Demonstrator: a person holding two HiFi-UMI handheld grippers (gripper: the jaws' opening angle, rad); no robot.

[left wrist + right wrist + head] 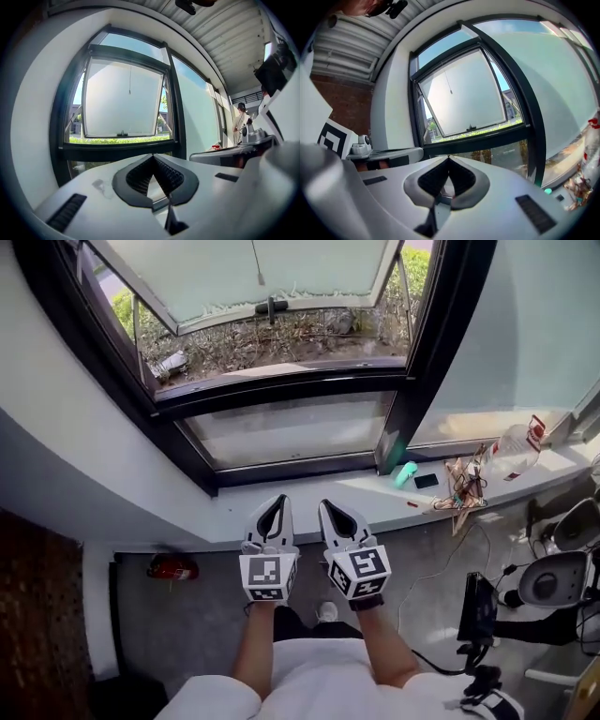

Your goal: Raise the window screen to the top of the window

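Black-framed window point(281, 385) well beyond left claw point(278, 502) and right claw point(329, 506), both closed

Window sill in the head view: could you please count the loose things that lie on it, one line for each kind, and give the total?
Teal object: 1
Flat black object: 1
Small red piece: 1
Tangle of wires: 1
Clear bottle with red label: 1
Total: 5
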